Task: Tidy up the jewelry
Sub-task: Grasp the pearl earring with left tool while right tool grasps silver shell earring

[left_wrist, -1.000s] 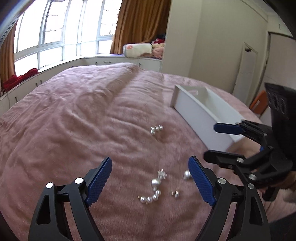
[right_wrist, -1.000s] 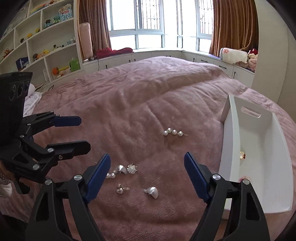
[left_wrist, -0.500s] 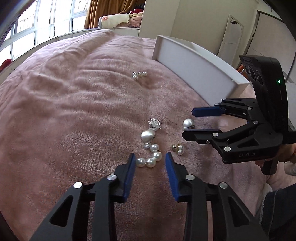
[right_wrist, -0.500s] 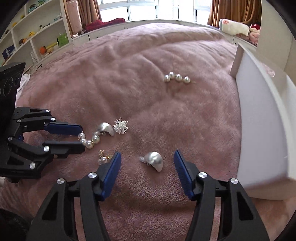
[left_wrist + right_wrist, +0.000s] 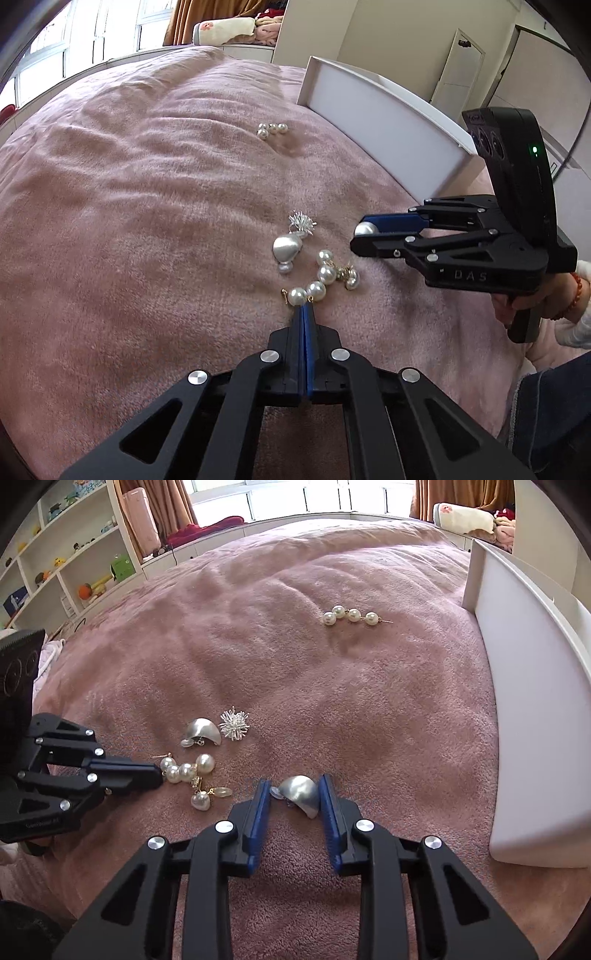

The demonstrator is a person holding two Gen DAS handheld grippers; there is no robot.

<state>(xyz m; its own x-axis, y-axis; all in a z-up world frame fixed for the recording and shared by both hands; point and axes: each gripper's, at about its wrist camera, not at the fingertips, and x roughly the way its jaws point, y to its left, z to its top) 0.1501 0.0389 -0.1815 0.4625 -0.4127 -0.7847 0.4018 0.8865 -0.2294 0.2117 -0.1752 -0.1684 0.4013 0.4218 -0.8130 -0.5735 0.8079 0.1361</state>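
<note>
Jewelry lies on the pink bed cover. My left gripper (image 5: 305,309) is shut, its tips at the near end of a pearl-strand earring (image 5: 317,286), also in the right wrist view (image 5: 186,769); whether it pinches the strand I cannot tell. My right gripper (image 5: 294,794) has closed around a silver shell earring (image 5: 301,790), which also shows in the left wrist view (image 5: 365,229). Between them lie a second silver shell earring (image 5: 201,730), a spiky silver stud (image 5: 234,723) and a pearl drop earring (image 5: 201,799). Another pearl strand (image 5: 351,615) lies further off.
A white tray (image 5: 532,686) stands on the bed at the right, its long wall towards me; it also shows in the left wrist view (image 5: 384,122). Shelves with toys (image 5: 74,561) stand at the far left, beyond the bed.
Both grippers have come down to the bed and closed. The left one shut fully at the pearl strand. The right one narrowed around the silver shell earring.
</note>
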